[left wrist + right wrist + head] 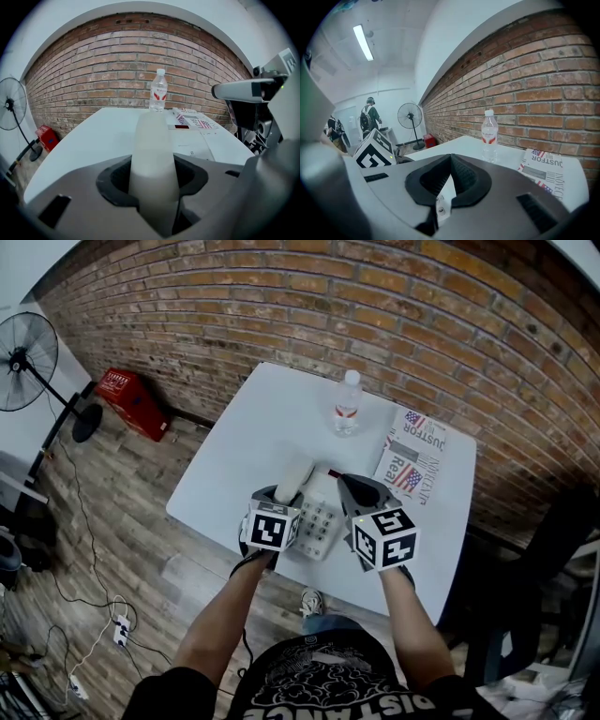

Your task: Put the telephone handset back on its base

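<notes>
One newspaper [412,463] (headline "JUSTFOR") near telephone base [317,523]

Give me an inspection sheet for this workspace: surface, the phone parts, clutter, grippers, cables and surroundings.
Surface: white table, mostly bare.
Job's things: handset held over the left side of the telephone base, which sits near the table's near edge; whether it is seated cannot be told.
Clutter: water bottle upright; newspaper flat to its right.
Grippers: left gripper closed on the handset; right gripper jaws together, empty, above the base's keypad.
Cables: floor cables and a power strip left of the table.
Surroundings: brick wall, fan, red box.
</notes>
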`<action>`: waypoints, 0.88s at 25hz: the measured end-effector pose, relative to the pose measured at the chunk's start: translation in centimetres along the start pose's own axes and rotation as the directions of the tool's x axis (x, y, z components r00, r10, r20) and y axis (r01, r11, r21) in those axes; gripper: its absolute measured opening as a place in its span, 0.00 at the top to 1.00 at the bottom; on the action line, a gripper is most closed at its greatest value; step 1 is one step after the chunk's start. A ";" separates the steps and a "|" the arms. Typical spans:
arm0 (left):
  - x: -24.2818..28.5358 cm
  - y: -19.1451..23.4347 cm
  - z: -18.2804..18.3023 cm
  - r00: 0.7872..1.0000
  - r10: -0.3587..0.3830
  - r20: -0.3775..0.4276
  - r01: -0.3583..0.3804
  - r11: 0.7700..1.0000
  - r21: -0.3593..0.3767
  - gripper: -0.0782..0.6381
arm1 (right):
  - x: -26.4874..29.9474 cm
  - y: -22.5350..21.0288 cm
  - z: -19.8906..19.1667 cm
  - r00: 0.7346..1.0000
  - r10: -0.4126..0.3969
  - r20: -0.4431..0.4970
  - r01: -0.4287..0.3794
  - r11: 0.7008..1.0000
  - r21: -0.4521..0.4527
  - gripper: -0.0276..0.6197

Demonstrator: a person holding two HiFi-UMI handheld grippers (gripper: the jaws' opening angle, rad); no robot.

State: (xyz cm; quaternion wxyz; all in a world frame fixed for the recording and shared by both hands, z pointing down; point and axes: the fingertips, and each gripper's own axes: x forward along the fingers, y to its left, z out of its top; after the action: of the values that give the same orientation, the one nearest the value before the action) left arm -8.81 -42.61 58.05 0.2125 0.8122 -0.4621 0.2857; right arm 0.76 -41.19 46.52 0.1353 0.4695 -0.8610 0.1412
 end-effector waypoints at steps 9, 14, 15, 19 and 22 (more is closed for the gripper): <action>0.1 -0.1 -0.2 1.000 -0.002 0.013 0.002 1.000 0.008 0.61 | 0.6 -0.2 0.4 1.000 0.019 0.011 -0.019 1.000 0.001 0.95; 0.0 -0.3 -0.3 1.000 -0.018 0.010 0.018 1.000 0.017 0.61 | 0.7 -0.1 0.7 1.000 0.024 0.016 -0.024 1.000 -0.002 0.95; 0.0 -0.4 -0.3 1.000 -0.027 0.008 0.027 0.999 0.021 0.61 | 0.7 -0.2 0.8 1.000 0.025 0.018 -0.025 1.000 -0.002 0.95; 0.0 -1.0 -0.3 0.998 -0.062 -0.001 0.062 0.997 0.039 0.58 | 0.9 -0.2 1.0 0.999 0.027 0.022 -0.027 1.000 -0.002 0.95; -0.1 -1.0 -0.3 0.998 -0.064 -0.007 0.064 0.997 0.043 0.58 | 0.8 0.1 1.0 0.999 0.031 0.024 -0.031 1.000 -0.004 0.95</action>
State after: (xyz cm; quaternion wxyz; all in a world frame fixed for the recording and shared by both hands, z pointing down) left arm -8.10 -41.89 58.17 0.2054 0.8301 -0.4291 0.2908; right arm 0.16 -42.17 45.90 0.1237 0.4575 -0.8700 0.1362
